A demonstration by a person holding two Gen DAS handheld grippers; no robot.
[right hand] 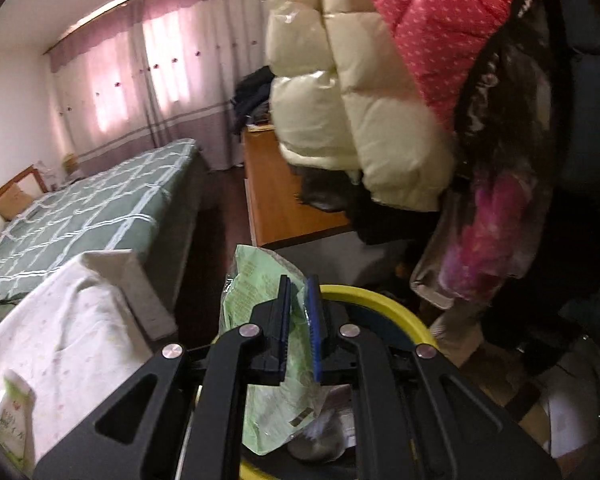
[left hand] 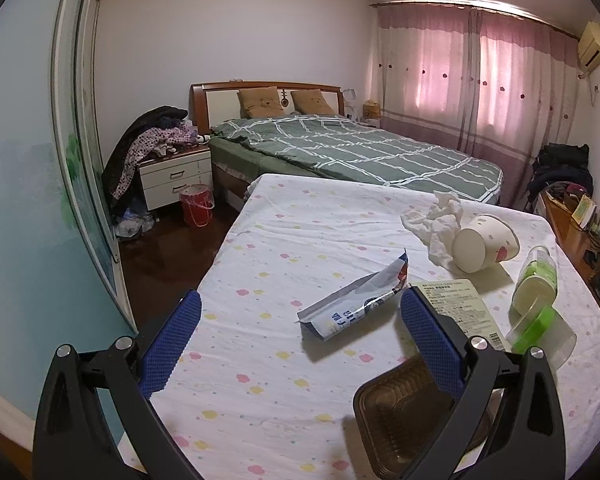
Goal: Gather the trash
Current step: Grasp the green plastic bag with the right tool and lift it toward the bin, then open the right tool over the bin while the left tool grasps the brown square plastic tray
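The right gripper (right hand: 299, 312) was pinching a pale green printed plastic wrapper (right hand: 260, 304) between nearly closed jaws, directly above the round yellow-rimmed waste bin (right hand: 384, 300); the wrapper hung down past the rim, so the release appeared to need only an opening of the jaws. Inside the bin some pale crumpled refuse showed at 6 o'clock, its nature unclear. The left gripper (left hand: 300, 316) stood spread wide and empty over the desk (left hand: 260, 240) covered with a white flower-dotted cloth. The torn blue-and-white foil packet (left hand: 352, 304) lay between its fingertips, slightly toward 1 o'clock, long axis running from 7 to 1 o'clock, and seemed the nearest item for that arm. A brown ribbed plastic tray (left hand: 400, 412), empty, sat at 5 o'clock beneath the right finger. Toward 2 o'clock lay a crumpled white tissue (left hand: 436, 220), a toppled white paper cup (left hand: 484, 244) and a tipped clear bottle with green label (left hand: 536, 284), the cup's contents not visible.
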